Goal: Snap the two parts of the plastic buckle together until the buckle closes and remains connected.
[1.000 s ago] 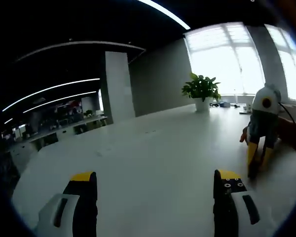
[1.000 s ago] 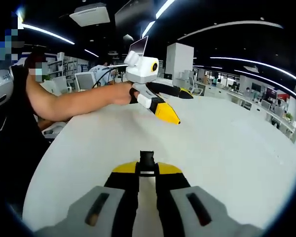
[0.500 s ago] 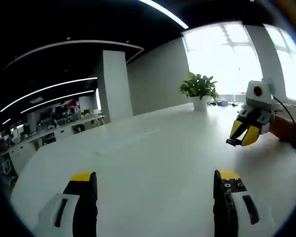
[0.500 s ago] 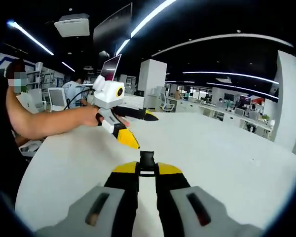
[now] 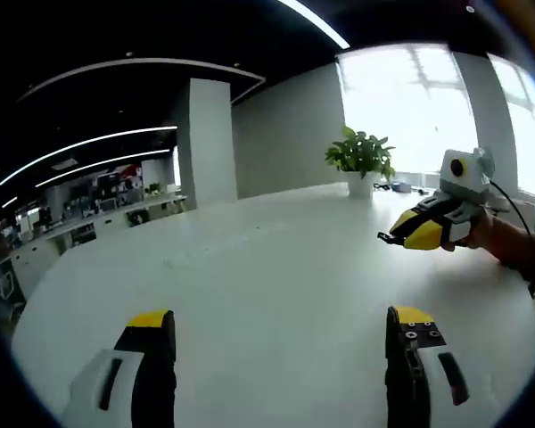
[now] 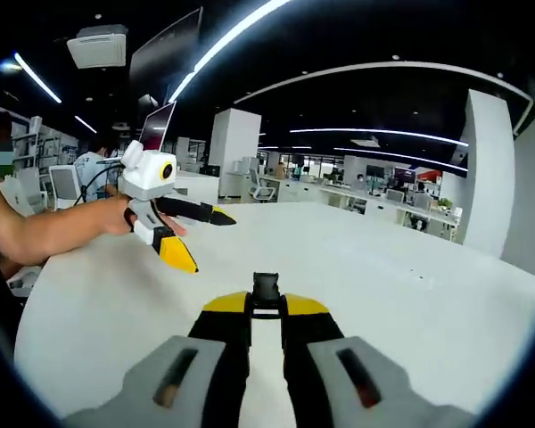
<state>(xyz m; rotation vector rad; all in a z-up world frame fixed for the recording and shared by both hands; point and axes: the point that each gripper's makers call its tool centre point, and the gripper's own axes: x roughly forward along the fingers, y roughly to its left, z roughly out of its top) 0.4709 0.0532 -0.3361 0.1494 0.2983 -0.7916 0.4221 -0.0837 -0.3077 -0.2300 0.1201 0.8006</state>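
While we hold both tools above the white table (image 5: 250,294), the left gripper (image 5: 281,334) has its jaws spread wide with nothing between them. In the right gripper view, the right gripper (image 6: 266,308) is clamped on a small black buckle part (image 6: 266,287) at its tips. We see the other buckle part nowhere. A potted plant (image 5: 363,160) stands at the far side, near the bright window (image 5: 419,107).

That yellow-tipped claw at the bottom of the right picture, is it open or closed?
Closed. In the right gripper view the right gripper has its two jaws pressed nearly together, pinching a small black piece between the tips.
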